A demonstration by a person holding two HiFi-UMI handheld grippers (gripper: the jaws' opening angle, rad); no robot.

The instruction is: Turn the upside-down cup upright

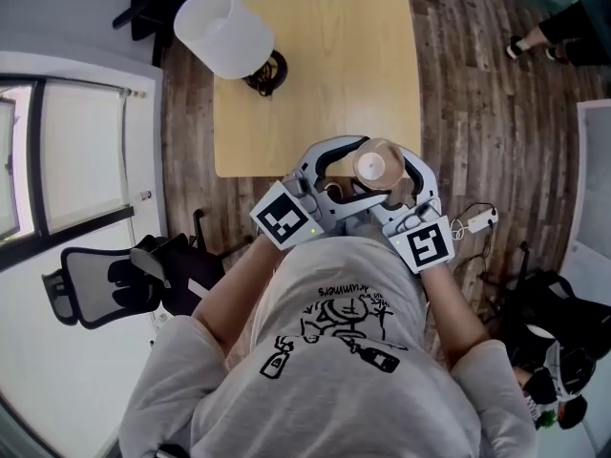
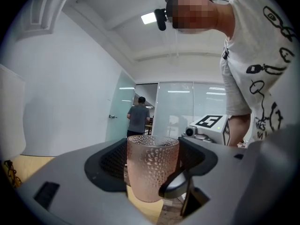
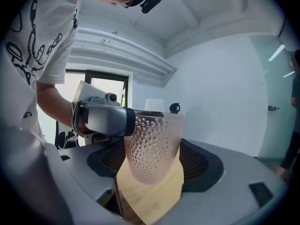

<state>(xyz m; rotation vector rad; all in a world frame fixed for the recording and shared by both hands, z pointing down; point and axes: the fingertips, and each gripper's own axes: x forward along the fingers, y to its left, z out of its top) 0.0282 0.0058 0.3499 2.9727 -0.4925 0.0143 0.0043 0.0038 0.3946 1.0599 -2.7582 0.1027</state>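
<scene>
The cup (image 1: 375, 165) is a pink dimpled glass, held mouth up in the air over the near edge of the wooden table (image 1: 315, 74). My left gripper (image 1: 363, 170) comes in from the left and my right gripper (image 1: 389, 175) from the right, so both pairs of jaws wrap the cup from crossing sides. In the left gripper view the cup (image 2: 152, 172) fills the gap between the black pads, and one grey finger of the right gripper (image 2: 176, 184) crosses its lower right. In the right gripper view the cup (image 3: 152, 146) sits between the pads, with the left gripper's finger (image 3: 105, 121) on its upper left.
A white lamp shade (image 1: 224, 31) stands at the table's far left corner. A black office chair (image 1: 105, 289) is on the floor at the left, and a white plug with cable (image 1: 477, 222) lies at the right. Another person (image 2: 138, 118) stands far off by a glass wall.
</scene>
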